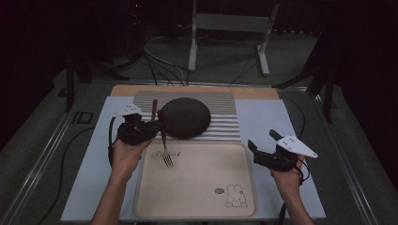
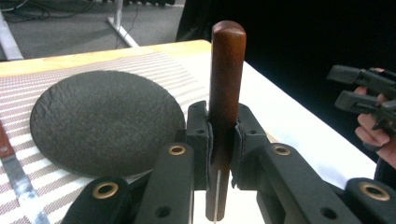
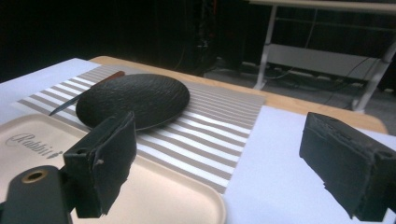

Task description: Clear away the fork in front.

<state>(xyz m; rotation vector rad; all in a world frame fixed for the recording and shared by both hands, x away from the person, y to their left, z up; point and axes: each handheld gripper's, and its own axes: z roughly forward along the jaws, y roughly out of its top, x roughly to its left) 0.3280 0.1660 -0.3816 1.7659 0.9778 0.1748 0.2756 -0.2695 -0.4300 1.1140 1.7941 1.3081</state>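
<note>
My left gripper (image 1: 158, 125) is shut on the brown wooden handle of a fork (image 1: 165, 151). The fork hangs tines down over the top left corner of the beige tray (image 1: 197, 187). In the left gripper view the handle (image 2: 227, 84) stands upright between the closed jaws of the gripper (image 2: 223, 144). A dark round plate (image 1: 186, 117) lies on the striped mat (image 1: 220, 101) just right of that gripper. A wooden-handled knife (image 1: 154, 108) rests on the mat left of the plate. My right gripper (image 1: 262, 140) is open and holds nothing, beside the tray's right edge; its jaws (image 3: 215, 158) stand wide apart.
A pale blue cloth (image 1: 272, 117) covers the table under the mat and tray. Cables (image 1: 159, 65) and a white metal frame (image 1: 230, 28) lie on the floor beyond the far edge. The tray carries a rabbit print (image 1: 236, 196) near its front right corner.
</note>
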